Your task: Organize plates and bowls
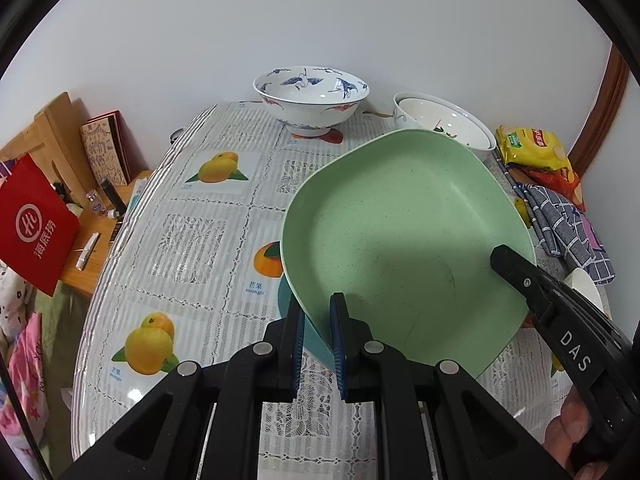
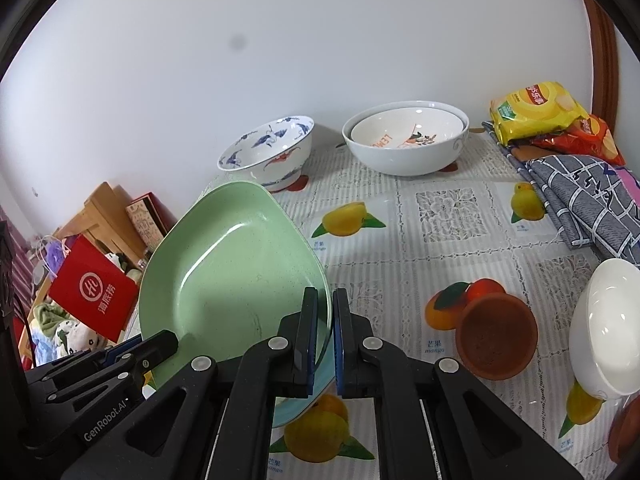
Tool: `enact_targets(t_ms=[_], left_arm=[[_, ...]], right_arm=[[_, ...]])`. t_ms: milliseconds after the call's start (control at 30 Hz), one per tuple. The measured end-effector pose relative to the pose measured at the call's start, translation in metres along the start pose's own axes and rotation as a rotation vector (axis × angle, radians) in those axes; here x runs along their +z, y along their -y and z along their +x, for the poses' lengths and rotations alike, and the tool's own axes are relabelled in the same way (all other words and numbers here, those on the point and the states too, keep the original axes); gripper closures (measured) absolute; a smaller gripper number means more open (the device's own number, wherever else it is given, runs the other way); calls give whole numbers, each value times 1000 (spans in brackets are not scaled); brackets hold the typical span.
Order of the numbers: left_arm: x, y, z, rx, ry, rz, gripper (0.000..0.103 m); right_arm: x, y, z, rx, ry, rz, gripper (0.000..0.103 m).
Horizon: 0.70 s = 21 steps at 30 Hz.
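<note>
left wrist: left gripper (image 1: 318,340) clamps green plate (image 1: 404,248) rim over a teal plate (image 1: 316,346), above the table (image 1: 192,240); right gripper (image 1: 516,268) reads "DAS" | right wrist: right gripper (image 2: 325,340) pinches the opposite rim; left gripper reads "GenRobot.AI"; tablecloth "mango"

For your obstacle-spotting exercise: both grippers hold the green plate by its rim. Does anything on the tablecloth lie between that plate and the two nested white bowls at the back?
Nothing visible does. Between the green plate and the nested white bowls lies only bare tablecloth; the crane-patterned bowl stands off to the left.

Two plates (image 1: 400,248), five bowls (image 2: 268,152), two snack bags (image 2: 536,108).
</note>
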<state>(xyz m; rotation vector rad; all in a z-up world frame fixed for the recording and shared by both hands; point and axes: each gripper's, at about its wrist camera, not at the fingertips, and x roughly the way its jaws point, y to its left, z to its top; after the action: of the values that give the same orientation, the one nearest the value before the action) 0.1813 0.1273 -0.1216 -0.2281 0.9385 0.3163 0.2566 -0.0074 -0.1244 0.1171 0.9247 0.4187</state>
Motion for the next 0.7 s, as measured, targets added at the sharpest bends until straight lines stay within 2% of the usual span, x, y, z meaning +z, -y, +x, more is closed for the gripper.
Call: enact_targets(t_ms=[700], left_arm=[[-9, -5, 14, 3, -38, -20, 90]], right_arm=[[-5, 1, 18, 8, -82, -6, 96]])
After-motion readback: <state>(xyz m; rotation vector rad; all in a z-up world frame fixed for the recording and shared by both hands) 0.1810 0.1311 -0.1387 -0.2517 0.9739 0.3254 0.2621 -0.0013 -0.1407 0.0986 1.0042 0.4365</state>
